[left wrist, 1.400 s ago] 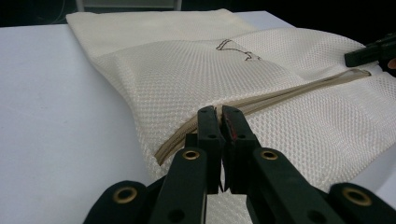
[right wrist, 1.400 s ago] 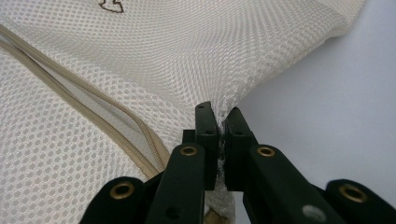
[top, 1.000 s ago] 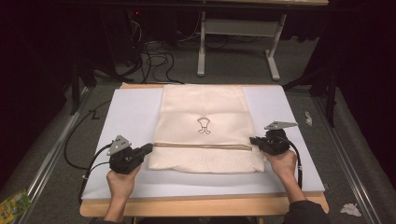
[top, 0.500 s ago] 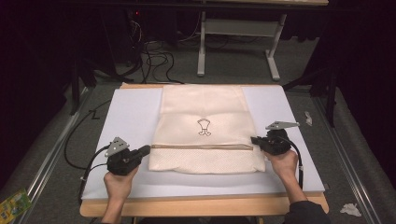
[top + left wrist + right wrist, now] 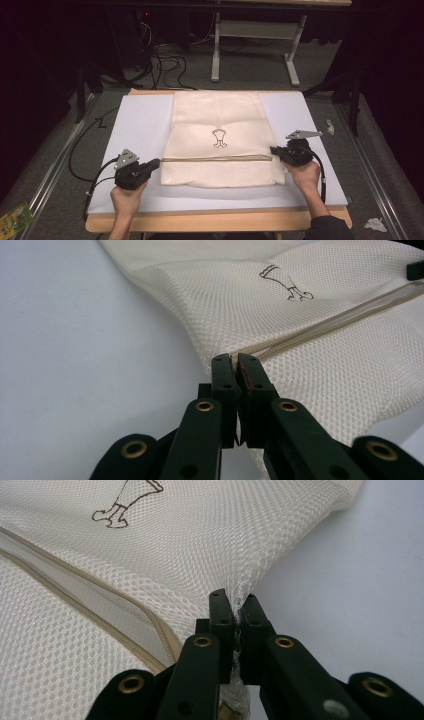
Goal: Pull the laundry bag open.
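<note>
A cream mesh bag [image 5: 218, 122] with a small brown emblem [image 5: 219, 138] and a tan zipper [image 5: 215, 159] lies flat on a white board [image 5: 137, 125]. At the bag's left edge, by the zipper's end, my left gripper [image 5: 158, 162] is shut; in the left gripper view its jaws [image 5: 235, 358] pinch the mesh there. My right gripper [image 5: 273, 149] is shut on the bag's right edge, and a fold of mesh [image 5: 280, 540] is drawn into its tips [image 5: 234, 599]. A hand holds each gripper from the near side.
The board rests on a wooden table [image 5: 220, 220] whose front edge is just behind the hands. Cables [image 5: 82, 150] trail off the left side. A white-legged table frame [image 5: 255, 50] and more cables stand on the grey floor beyond.
My left gripper has slid a little toward the near left corner, still at the bag's edge. The right gripper has barely moved.
</note>
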Action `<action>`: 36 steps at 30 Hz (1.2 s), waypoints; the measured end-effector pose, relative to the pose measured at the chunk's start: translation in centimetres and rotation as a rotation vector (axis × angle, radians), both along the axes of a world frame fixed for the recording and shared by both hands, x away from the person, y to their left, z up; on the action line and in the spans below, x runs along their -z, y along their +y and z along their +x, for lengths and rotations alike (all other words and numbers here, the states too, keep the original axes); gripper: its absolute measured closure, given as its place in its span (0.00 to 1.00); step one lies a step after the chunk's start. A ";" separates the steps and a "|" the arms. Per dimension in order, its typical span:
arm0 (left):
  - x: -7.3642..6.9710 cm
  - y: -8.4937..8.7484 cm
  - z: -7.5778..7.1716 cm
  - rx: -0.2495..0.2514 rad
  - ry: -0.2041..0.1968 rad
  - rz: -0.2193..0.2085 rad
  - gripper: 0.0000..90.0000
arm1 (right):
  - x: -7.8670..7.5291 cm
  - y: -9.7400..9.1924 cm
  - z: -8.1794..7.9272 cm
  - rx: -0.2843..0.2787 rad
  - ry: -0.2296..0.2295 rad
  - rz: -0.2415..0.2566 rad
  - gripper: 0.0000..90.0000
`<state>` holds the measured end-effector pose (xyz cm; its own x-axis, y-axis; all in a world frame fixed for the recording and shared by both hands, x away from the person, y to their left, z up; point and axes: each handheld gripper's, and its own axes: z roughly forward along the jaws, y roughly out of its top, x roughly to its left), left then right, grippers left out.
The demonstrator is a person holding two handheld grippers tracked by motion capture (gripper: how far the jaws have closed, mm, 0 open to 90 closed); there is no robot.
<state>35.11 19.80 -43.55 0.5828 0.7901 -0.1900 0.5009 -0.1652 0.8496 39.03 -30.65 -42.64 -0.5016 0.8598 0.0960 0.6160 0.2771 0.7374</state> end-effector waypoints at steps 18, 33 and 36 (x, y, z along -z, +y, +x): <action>0.4 -0.3 0.0 0.024 0.030 0.023 0.97 | 0.2 0.1 -0.2 -0.003 0.020 0.026 0.98; 0.8 -0.4 0.3 0.023 0.050 0.040 0.96 | 2.4 -0.1 -0.4 -0.011 0.056 0.041 0.94; 0.9 -0.6 0.3 0.021 0.051 0.045 0.96 | 2.7 0.0 -0.5 -0.010 0.060 0.044 0.93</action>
<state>35.44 19.24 -44.47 0.5893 0.7865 -0.1846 0.5399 -0.2134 0.8143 38.57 -30.69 -45.31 -0.5020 0.8493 0.1636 0.6569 0.2513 0.7109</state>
